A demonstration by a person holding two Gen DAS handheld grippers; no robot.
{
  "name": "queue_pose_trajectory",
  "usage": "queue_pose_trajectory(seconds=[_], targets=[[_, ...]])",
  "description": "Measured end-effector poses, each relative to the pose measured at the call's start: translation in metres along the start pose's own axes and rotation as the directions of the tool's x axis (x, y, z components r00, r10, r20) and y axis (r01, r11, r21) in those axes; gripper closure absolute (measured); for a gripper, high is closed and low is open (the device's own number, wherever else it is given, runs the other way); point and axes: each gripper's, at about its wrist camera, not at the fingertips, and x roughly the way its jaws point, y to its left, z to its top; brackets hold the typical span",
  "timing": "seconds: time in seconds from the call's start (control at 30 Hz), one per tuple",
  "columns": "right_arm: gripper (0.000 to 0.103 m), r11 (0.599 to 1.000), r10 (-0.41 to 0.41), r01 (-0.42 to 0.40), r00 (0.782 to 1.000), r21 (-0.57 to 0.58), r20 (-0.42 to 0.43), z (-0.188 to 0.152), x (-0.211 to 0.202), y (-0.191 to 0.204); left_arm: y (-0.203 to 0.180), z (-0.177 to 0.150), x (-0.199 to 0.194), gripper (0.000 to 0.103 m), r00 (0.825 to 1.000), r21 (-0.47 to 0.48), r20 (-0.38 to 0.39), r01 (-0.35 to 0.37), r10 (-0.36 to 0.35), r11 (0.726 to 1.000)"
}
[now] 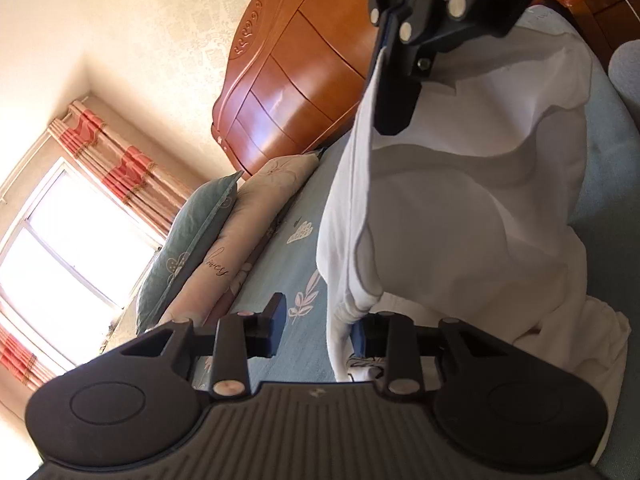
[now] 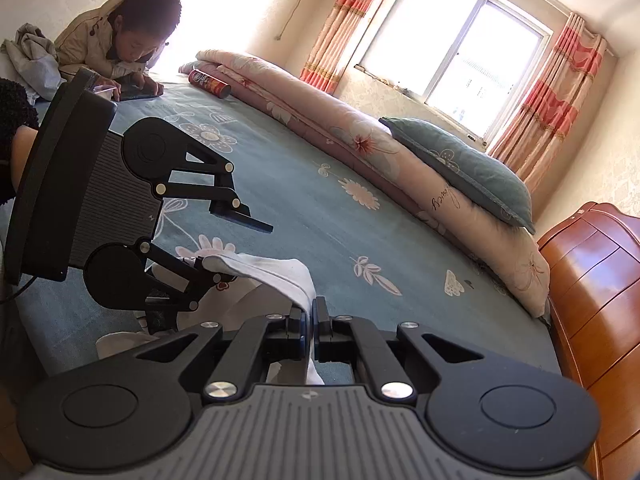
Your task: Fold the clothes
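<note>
**White garment lifted off the bed, one gripper pinching it, the other spread**

White garment [image 1: 460, 200] hangs in loose folds above the blue floral bedsheet [image 1: 296, 240], with its lower part bunched on the bed. In the right wrist view the right gripper [image 2: 311, 326] has its jaws pressed together on a white edge of the cloth, which runs up between them and drapes to the left. In the left wrist view that same gripper comes in from the top, clamped on the upper edge of the garment.

The left gripper [image 1: 320, 322] has its jaws spread wide. The left finger [image 1: 274, 316] stands free over the sheet, while the right finger sits against the lower white folds; nothing is pinched between them. From the right wrist view this gripper appears at the left, its lower finger touching the cloth and its upper finger clear of it.

A rolled pink floral quilt [image 2: 360, 140] lies along the far side of the bed with a teal pillow [image 2: 460, 168] leaning on it. A red snack can [image 2: 209, 83] lies near the quilt's end. A wooden headboard [image 1: 288, 72] stands at the head of the bed. A person in a beige jacket [image 2: 96, 44] leans on the far corner of the bed, looking at a phone [image 2: 138, 92]
</note>
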Motion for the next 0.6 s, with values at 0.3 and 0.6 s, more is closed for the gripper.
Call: queue_pose_trajectory(seconds=[0.3, 0.6], targets=[[0.090, 0.994, 0.029, -0.030, 1.000, 0.103, 0.014, -0.022, 0.000, -0.024, 0.005, 0.016, 0.027, 0.097, 0.994, -0.017, -0.029, 0.105, -0.106, 0.994], [0.042, 0.965, 0.099, -0.100, 0.995, 0.244, 0.017, -0.075, -0.009, -0.047, 0.067, 0.011, 0.031, 0.099, 0.993, -0.274, -0.121, -0.024, -0.010, 0.961]])
